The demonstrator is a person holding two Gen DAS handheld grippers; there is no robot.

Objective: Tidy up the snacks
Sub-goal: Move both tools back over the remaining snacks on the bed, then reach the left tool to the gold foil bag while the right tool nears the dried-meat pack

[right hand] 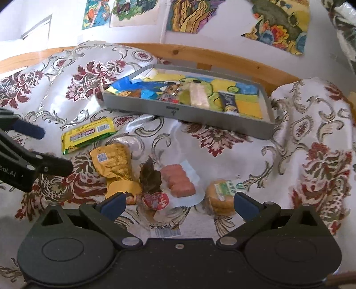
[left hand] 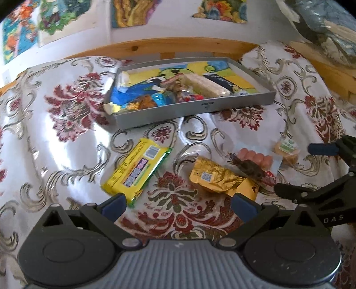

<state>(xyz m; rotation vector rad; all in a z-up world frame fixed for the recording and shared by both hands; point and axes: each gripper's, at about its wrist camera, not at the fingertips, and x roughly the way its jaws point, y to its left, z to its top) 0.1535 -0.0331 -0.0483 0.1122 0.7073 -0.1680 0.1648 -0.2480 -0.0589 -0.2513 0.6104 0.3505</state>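
A grey tray [left hand: 195,111] [right hand: 200,116] with a colourful lining sits at the back and holds several wrapped snacks. On the cloth in front lie a yellow snack bar [left hand: 135,172] [right hand: 89,135], a gold foil pouch [left hand: 219,177] [right hand: 115,164], a dark-wrapped snack [left hand: 249,167] [right hand: 150,177], a pack of pink sausages [left hand: 255,156] [right hand: 178,180] and a round biscuit pack [left hand: 286,149] [right hand: 220,195]. My left gripper [left hand: 178,205] is open above the cloth between the yellow bar and the gold pouch. My right gripper [right hand: 178,205] is open, with the sausages and biscuits just ahead.
A floral cloth [left hand: 66,111] [right hand: 311,155] covers the bumpy surface. A wooden rail [left hand: 178,47] [right hand: 200,53] runs behind the tray, with pictures on the wall [left hand: 133,13] above. Each gripper appears at the edge of the other's view.
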